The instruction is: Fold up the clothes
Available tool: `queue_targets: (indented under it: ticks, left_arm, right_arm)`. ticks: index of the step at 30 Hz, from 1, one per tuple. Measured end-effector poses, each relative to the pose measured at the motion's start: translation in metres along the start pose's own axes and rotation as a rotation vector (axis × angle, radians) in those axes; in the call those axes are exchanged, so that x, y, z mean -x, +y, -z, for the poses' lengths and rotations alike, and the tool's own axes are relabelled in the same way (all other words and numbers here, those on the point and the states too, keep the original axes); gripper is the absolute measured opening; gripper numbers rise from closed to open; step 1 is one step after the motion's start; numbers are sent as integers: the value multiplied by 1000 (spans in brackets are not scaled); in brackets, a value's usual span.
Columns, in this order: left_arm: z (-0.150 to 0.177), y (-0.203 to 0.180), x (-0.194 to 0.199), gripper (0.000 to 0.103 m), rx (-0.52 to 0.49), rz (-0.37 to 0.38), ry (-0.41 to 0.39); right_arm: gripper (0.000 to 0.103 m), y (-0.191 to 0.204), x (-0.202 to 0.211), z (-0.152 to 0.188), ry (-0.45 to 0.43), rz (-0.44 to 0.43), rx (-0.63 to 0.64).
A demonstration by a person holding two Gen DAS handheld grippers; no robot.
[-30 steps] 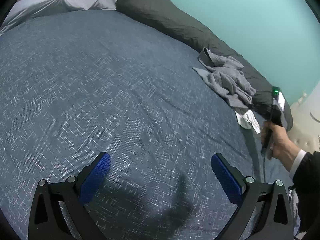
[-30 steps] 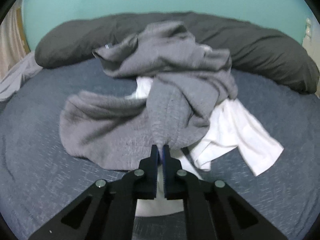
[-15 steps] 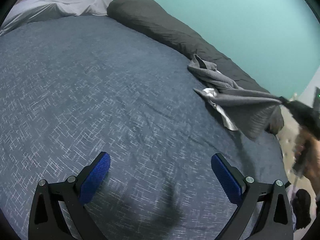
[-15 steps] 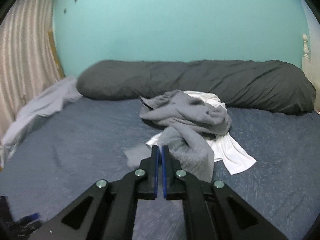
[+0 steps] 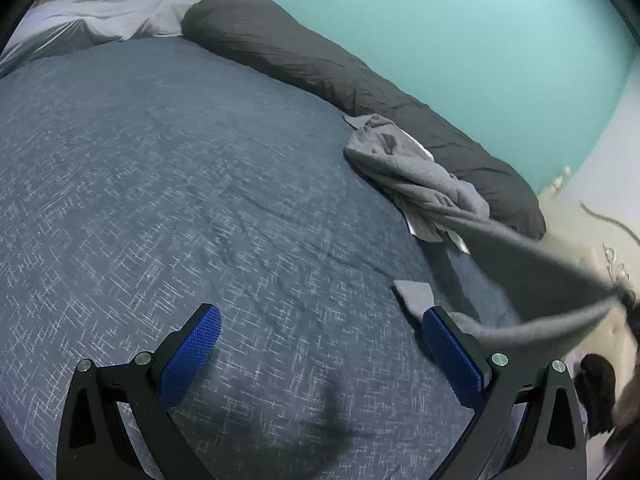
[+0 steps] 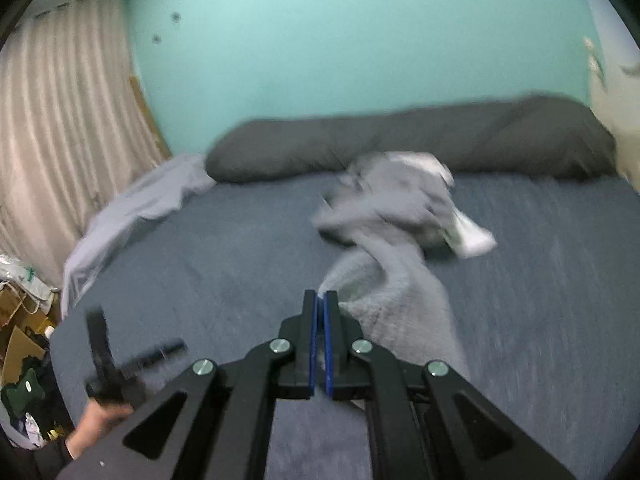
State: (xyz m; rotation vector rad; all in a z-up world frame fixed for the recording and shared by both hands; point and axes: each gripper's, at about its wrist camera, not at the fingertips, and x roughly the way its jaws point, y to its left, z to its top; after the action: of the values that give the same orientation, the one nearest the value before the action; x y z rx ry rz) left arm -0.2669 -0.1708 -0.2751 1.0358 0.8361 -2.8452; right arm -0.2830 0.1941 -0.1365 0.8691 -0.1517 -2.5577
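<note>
While one end of the grey garment [image 6: 404, 292] is pinched between the clenched blue pads of the right gripper [image 6: 321, 300], the rest is drawn out in a taut band from the heap of clothes [image 5: 404, 168] at about two o'clock in the left wrist view. That heap is bunched on the dark blue bedspread [image 5: 180, 184], just in front of the long charcoal bolster [image 5: 332, 76], with a white garment [image 6: 472, 236] caught beneath it. Such a grip is judged to serve for pulling the grey piece clear of the pile and onto open bedspread where it could be spread. The right gripper is held low and level, pointed toward twelve o'clock at the bolster. The left gripper [image 5: 320, 340] is held over bare bedspread, tilted downward, its fingers spread wide and grasping nothing; a corner of grey cloth lies just beside its right finger. In the right wrist view it is seen blurred at eight o'clock, held in a hand [image 6: 96, 420].
</note>
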Motion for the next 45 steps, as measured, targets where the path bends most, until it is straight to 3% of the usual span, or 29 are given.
queue_targets:
  ticks: [6, 7, 10, 16, 18, 19, 20, 24, 25, 29, 33, 39, 40, 43, 45]
  left_arm:
    - [5, -3, -6, 103, -19, -11, 0]
    - [6, -2, -8, 103, -15, -11, 3]
    - [7, -2, -13, 103, -14, -13, 12]
    - [12, -2, -17, 103, -21, -20, 25]
    - [13, -1, -18, 103, -20, -24, 27]
    - [13, -1, -18, 103, -19, -26, 27]
    - [13, 0, -18, 103, -19, -26, 26]
    - [13, 3, -19, 103, -13, -32, 27]
    - [13, 3, -20, 103, -12, -34, 30]
    - [13, 4, -22, 103, -13, -36, 39]
    - [15, 4, -25, 103, -10, -35, 49]
    - [15, 3, -28, 103, -11, -31, 64]
    - [15, 2, -28, 103, -13, -31, 63]
    - [14, 2, -26, 103, -13, -36, 59]
    - [15, 3, -25, 103, -3, -36, 59]
  right_arm:
    - [2, -75, -13, 66, 149, 202, -126]
    - [3, -84, -16, 72, 171, 203, -148]
    - [3, -99, -25, 78, 209, 236, -156]
    - [6, -87, -40, 57, 192, 245, -94]
    - [18, -82, -57, 49, 211, 239, -68]
    - [30, -79, -65, 45, 220, 236, -54]
    - [35, -76, -74, 42, 229, 233, -41]
    - [47, -65, -107, 26, 267, 220, 12]
    - [54, -62, -116, 22, 276, 217, 26]
    - [54, -57, -154, 10, 323, 249, 83]
    - [54, -54, -193, -1, 372, 293, 142]
    - [28, -62, -230, 14, 499, 337, 148]
    - [17, -65, -231, 18, 511, 347, 148]
    - [4, -73, -222, 25, 492, 343, 131]
    - [3, -74, -207, 25, 441, 316, 130]
